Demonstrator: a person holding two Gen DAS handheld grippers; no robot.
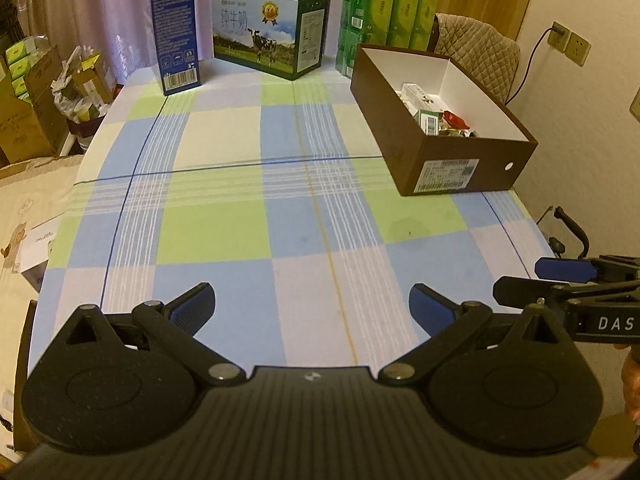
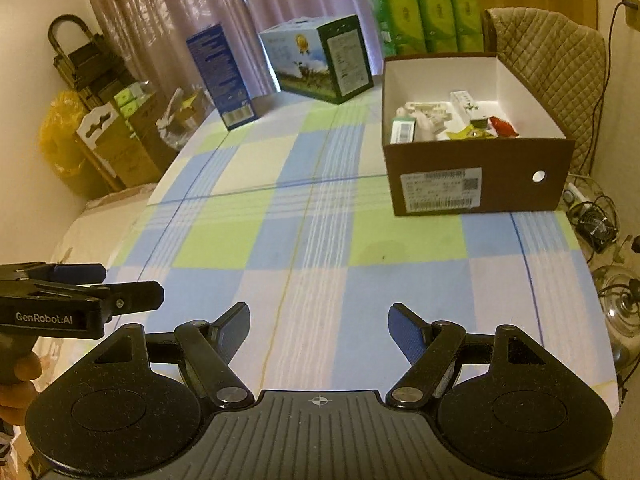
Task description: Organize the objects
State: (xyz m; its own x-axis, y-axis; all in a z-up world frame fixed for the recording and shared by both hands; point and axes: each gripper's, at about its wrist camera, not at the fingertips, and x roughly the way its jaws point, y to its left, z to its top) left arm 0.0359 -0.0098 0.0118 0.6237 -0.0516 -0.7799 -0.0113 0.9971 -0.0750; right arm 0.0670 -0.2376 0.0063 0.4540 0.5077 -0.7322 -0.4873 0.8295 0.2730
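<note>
A brown cardboard box (image 1: 460, 160) (image 2: 500, 184) with a white inside stands at the right of the checked tablecloth (image 1: 280, 200) (image 2: 300, 240). It holds several small items, among them a red packet (image 1: 454, 119) (image 2: 502, 126) and white cartons (image 1: 416, 94) (image 2: 464, 104). My left gripper (image 1: 312, 300) (image 2: 128, 282) hovers open over the near part of the table with nothing between its fingers. My right gripper (image 2: 320, 316) (image 1: 520, 280) is beside it on the right, also open and holding nothing. Both are well short of the box.
At the table's far edge stand a tall blue carton (image 1: 174, 28) (image 2: 224, 76), a milk case (image 1: 268, 32) (image 2: 320, 60) and green tissue packs (image 1: 384, 20) (image 2: 424, 16). A quilted chair (image 1: 476, 48) (image 2: 552, 64) sits behind the box. Cardboard boxes (image 1: 24, 120) fill the floor at left.
</note>
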